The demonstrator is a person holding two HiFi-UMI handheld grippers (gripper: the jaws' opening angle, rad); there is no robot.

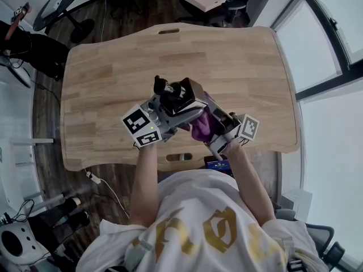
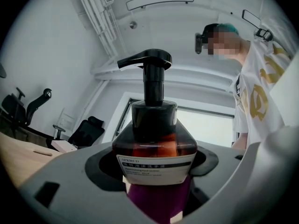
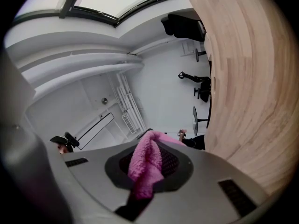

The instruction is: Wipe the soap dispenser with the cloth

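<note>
Left tongs [image 2: 154,174] grip the amber soap dispenser [image 2: 154,134]; right tongs [image 3: 147,174] pinch the pink cloth [image 3: 147,160] by its base. Wiping seems under way; next, rub its sides.

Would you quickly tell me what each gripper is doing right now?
Left gripper: shut on the soap dispenser.
Right gripper: shut on the pink cloth.

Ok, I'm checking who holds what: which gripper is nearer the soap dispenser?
Left. The left gripper is clamped on the soap dispenser; the right gripper beside it holds the pink cloth.
</note>
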